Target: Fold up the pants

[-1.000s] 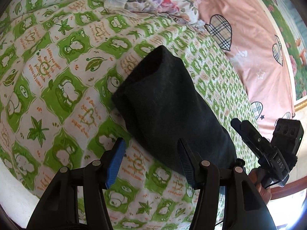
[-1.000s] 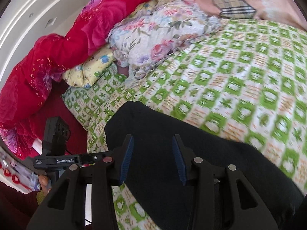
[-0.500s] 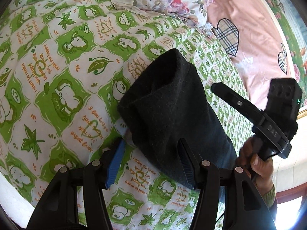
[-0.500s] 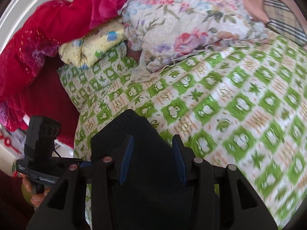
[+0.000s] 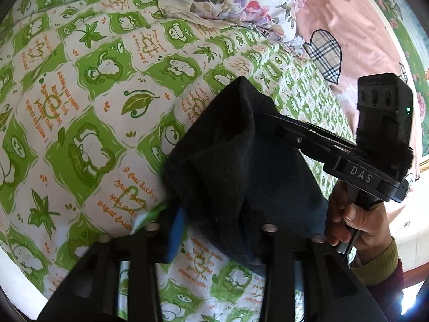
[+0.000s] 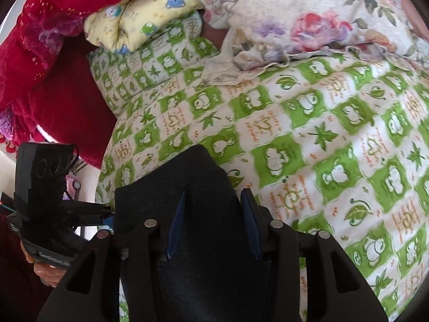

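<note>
Folded dark pants (image 5: 241,155) lie on a green and white quilt (image 5: 88,112). My left gripper (image 5: 222,214) is at their near corner. Its jaws are closing, and the cloth bunches and creases between the blue pad (image 5: 177,230) and the other finger, which the cloth hides. Held by a hand, my right gripper (image 5: 265,115) reaches in from the right onto the far part of the pants. In the right wrist view the pants (image 6: 198,171) run between the fingers of the right gripper (image 6: 214,204). Those jaws are closing too, with both blue pads still bare.
A floral pillow (image 6: 308,18) and a yellow cushion (image 6: 139,21) lie at the head of the quilt, with red bedding (image 6: 53,53) to the left. A pink sheet (image 5: 348,26) with plaid hearts borders the quilt on the right.
The left jaws have narrowed and the pants' corner now bunches up between them. The right gripper has slid across the pants toward the left gripper and rolled.
</note>
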